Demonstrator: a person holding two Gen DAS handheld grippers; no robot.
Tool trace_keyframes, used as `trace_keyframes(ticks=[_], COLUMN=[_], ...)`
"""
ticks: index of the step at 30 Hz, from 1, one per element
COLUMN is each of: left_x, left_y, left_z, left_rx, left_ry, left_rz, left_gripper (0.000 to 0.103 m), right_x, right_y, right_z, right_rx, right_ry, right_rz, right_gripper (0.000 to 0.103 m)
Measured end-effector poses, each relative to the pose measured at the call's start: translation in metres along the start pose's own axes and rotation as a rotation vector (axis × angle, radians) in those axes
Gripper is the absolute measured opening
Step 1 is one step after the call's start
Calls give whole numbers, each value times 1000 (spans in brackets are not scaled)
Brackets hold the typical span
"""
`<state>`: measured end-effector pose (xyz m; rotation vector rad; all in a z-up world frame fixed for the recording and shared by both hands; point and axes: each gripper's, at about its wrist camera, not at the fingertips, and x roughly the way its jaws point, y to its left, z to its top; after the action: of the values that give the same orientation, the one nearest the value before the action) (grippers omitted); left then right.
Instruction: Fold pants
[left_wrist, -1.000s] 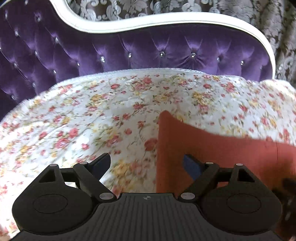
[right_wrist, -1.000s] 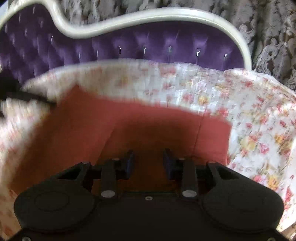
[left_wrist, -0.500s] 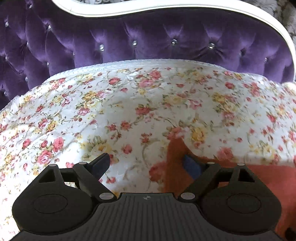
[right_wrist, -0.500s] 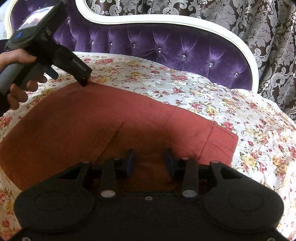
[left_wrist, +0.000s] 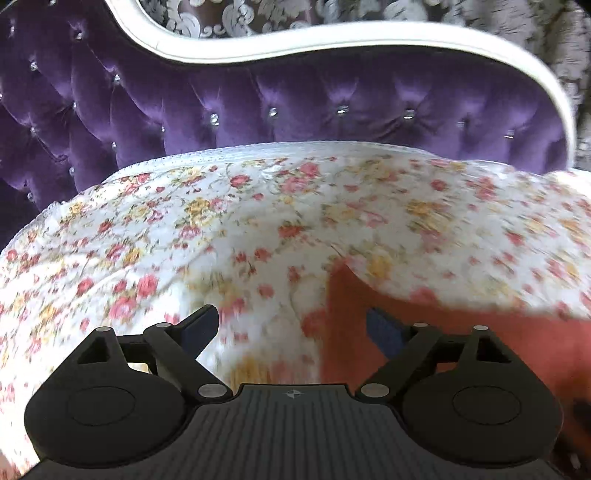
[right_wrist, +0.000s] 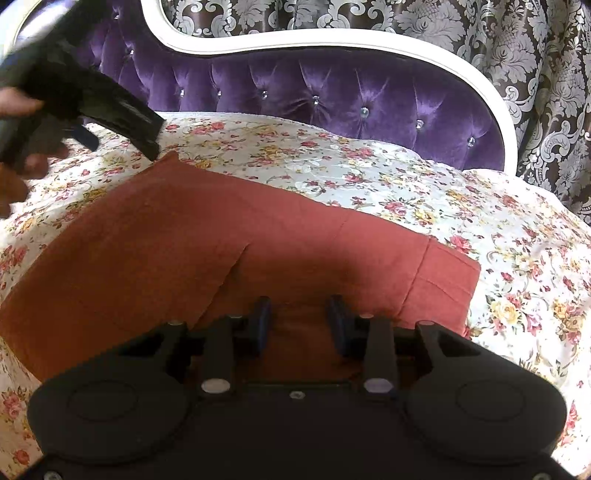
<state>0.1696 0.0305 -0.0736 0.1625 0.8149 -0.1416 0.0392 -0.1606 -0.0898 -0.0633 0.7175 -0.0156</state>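
Your left tool (left_wrist: 291, 330), fingers spread wide, has lifted off the rust-red folded cotton pants (right_wrist: 229, 236); your right tool (right_wrist: 300, 319) stays half-spread above them.

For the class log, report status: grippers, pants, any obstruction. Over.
Left gripper open, empty, at pants' corner. Right gripper open, empty, over the pants. Pants folded flat on floral bedspread. Nothing in the way.

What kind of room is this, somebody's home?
Most likely a bedroom in a home. A bed with a flowered bedspread stands against a tufted purple headboard framed in white, with damask curtains behind it. Rust-red pants lie spread on the bed.
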Motion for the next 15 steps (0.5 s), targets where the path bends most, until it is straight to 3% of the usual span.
trace_keyframes(ticks=[4, 10, 15], left_x=[-32, -50, -49], left_y=[-11, -26, -21], left_z=[-36, -94, -115], left_rx=[56, 109, 4], left_ry=[11, 58, 52], left_rz=[-75, -125, -144], left_gripper=[88, 88, 89], right_x=[-5, -43, -80], right_y=[0, -18, -39], right_z=[-3, -21, -33], right_rx=[-58, -119, 38], right_ry=[-13, -4, -8], right_rz=[16, 26, 30], right_gripper=[45, 38, 40])
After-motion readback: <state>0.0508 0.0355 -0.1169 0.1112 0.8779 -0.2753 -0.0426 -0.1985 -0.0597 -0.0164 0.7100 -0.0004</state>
